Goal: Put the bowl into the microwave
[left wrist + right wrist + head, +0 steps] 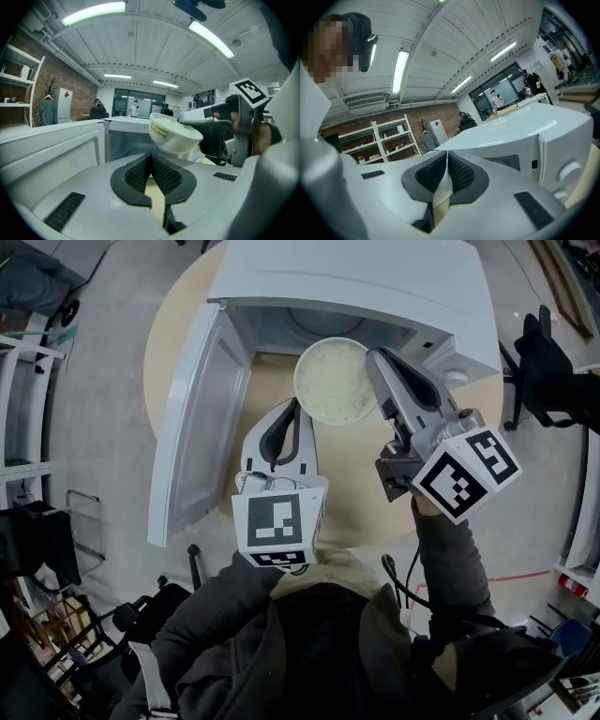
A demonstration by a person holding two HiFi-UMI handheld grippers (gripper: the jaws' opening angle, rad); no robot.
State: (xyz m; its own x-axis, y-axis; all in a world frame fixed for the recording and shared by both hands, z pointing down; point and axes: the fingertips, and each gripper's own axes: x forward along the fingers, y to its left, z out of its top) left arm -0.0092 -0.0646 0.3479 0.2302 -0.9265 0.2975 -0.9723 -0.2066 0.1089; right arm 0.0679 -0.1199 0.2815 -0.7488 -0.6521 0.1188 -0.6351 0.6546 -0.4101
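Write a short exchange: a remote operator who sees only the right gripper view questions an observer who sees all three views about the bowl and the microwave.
Operator: A thin white edge sits between the pads of my right gripper. What is it?
Observer: The rim of the bowl of rice. The head view shows you shut on its right side.
Operator: I see the microwave only from its top and knob side. Is it open?
Observer: Yes. In the head view its door is swung wide to the left.
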